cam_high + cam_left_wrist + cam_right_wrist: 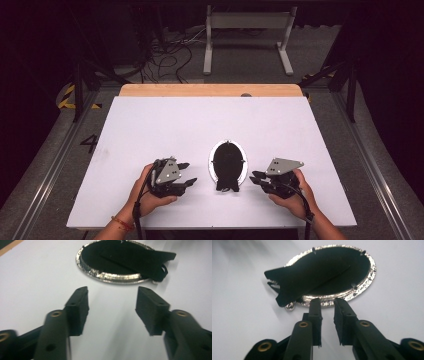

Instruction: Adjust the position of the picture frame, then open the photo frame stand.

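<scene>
An oval silver-rimmed frame (228,167) lies back side up on the white table, near the front middle. Its black backing carries a black prop leg (227,186) that juts past the near end. My left gripper (190,173) sits just left of it, jaws pointing at the frame and spread wide with nothing between them. In the left gripper view the frame (112,262) lies ahead of the open gripper (112,293). My right gripper (252,177) sits just right of the frame. In the right gripper view its gripper (326,302) shows a narrow empty gap, tips close to the rim (352,293).
The white tabletop (165,125) stretches bare around the frame, with a wooden strip (210,90) along its far edge. Beyond the table, a white metal stand (247,35) and loose cables (170,55) sit on the dark floor.
</scene>
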`<state>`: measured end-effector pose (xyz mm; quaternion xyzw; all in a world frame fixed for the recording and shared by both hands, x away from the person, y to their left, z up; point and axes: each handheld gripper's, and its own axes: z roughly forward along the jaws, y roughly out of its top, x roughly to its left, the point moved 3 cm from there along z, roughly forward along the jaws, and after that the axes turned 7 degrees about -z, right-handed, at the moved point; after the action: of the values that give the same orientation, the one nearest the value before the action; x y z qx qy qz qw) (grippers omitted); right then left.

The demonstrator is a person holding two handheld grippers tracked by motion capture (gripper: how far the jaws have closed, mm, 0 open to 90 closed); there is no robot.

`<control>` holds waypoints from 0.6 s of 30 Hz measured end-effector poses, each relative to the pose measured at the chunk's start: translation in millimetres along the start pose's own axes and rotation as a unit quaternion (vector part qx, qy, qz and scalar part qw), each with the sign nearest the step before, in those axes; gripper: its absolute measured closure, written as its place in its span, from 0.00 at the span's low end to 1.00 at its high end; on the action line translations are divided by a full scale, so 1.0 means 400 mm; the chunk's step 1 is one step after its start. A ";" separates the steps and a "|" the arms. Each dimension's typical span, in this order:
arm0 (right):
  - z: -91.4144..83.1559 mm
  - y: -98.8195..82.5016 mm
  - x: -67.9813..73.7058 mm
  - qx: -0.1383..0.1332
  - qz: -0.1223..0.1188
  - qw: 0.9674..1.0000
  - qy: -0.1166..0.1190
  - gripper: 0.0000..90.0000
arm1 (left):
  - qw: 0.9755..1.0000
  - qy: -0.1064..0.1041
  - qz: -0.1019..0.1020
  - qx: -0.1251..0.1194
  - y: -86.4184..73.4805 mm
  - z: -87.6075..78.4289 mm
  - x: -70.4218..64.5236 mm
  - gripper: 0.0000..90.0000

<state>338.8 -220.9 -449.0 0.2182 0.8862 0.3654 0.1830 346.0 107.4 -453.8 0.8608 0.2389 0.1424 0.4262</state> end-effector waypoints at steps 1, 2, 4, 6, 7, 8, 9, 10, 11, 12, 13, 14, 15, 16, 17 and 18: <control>0.000 0.000 0.001 0.005 -0.002 1.000 0.000 0.81 | 1.000 0.006 -0.009 -0.001 -0.010 -0.004 0.002 0.42; -0.001 0.001 0.003 0.009 -0.003 1.000 0.004 0.79 | 1.000 0.007 -0.019 0.002 -0.023 -0.010 0.006 0.36; -0.006 0.007 0.010 0.010 -0.009 1.000 0.010 0.78 | 0.999 0.010 -0.030 0.002 -0.041 -0.017 0.010 0.31; -0.009 0.014 0.016 -0.002 -0.012 1.000 0.016 0.77 | 0.999 0.013 -0.045 -0.006 -0.063 -0.025 0.016 0.26; -0.011 0.016 0.018 -0.010 -0.009 1.000 0.016 0.77 | 0.999 0.015 -0.050 -0.009 -0.072 -0.029 0.018 0.25; -0.012 0.017 0.020 -0.026 -0.001 0.999 0.019 0.77 | 0.999 0.018 -0.052 -0.004 -0.077 -0.035 0.020 0.24; -0.010 0.018 0.022 -0.032 0.004 0.999 0.024 0.76 | 0.999 0.022 -0.048 -0.001 -0.078 -0.040 0.022 0.22; -0.007 0.019 0.023 -0.022 -0.004 0.999 0.023 0.75 | 0.999 0.022 -0.049 -0.007 -0.079 -0.047 0.024 0.21; -0.008 0.020 0.025 -0.017 -0.012 1.000 0.018 0.75 | 0.998 0.019 -0.058 -0.014 -0.080 -0.053 0.027 0.21; -0.011 0.019 0.023 -0.027 -0.004 0.999 0.024 0.75 | 0.998 0.022 -0.061 -0.014 -0.081 -0.055 0.029 0.21; -0.012 0.019 0.022 -0.032 0.003 0.999 0.029 0.75 | 0.998 0.029 -0.058 -0.013 -0.082 -0.056 0.031 0.21; -0.012 0.017 0.021 -0.033 0.007 0.999 0.033 0.75 | 0.998 0.029 -0.057 -0.011 -0.084 -0.056 0.033 0.21; -0.012 0.015 0.021 -0.032 0.009 0.999 0.035 0.75 | 0.998 0.029 -0.060 -0.010 -0.087 -0.054 0.034 0.21; -0.011 0.012 0.022 -0.031 0.011 0.999 0.037 0.75 | 0.998 0.032 -0.063 -0.005 -0.091 -0.052 0.037 0.21; -0.010 0.010 0.023 -0.030 0.012 0.999 0.041 0.75 | 0.997 0.036 -0.061 0.003 -0.097 -0.048 0.038 0.20; -0.008 0.006 0.025 -0.028 0.014 0.998 0.045 0.75 | 0.998 0.039 -0.057 0.006 -0.098 -0.046 0.039 0.20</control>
<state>329.4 -215.9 -446.8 0.2091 0.8799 0.4019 0.1434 339.3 148.6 -473.7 0.8422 0.3052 0.1493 0.4186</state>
